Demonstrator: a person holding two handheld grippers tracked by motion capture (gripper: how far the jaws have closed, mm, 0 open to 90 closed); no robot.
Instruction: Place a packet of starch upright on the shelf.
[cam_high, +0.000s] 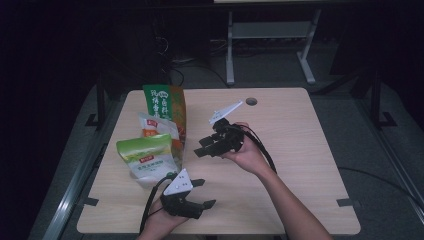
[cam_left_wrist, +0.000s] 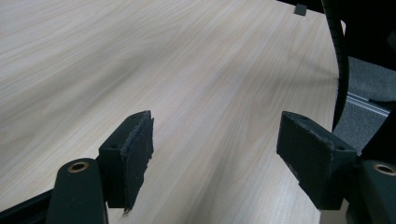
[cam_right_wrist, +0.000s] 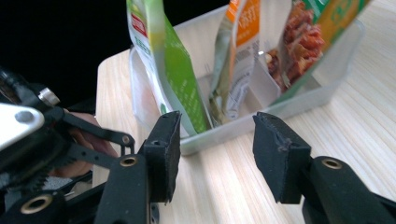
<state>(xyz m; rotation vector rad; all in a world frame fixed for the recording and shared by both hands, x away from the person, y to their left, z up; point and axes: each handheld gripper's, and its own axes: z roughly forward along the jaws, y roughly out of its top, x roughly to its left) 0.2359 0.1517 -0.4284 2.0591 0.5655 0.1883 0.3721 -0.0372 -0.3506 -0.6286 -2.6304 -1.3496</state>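
Note:
Three snack bags stand upright in a clear plastic tray (cam_right_wrist: 243, 122) at the table's left: a light green bag (cam_high: 147, 155) in front, a white and orange one (cam_high: 155, 125) behind it, and a tall green and orange one (cam_high: 167, 107) at the back. My right gripper (cam_high: 202, 146) hovers just right of the tray, pointing at it. Its jaws are open and hold nothing. In the right gripper view the green bag (cam_right_wrist: 177, 70) and the tray's rim lie beyond the open right gripper (cam_right_wrist: 212, 154). My left gripper (cam_high: 204, 193) rests near the front edge, open and empty, over bare wood (cam_left_wrist: 140, 70).
The wooden table (cam_high: 300, 150) has a cable hole (cam_high: 251, 101) at the back. A black cable (cam_left_wrist: 341, 70) hangs at the right of the left gripper view. A grey metal frame (cam_high: 270, 45) stands on the floor behind the table.

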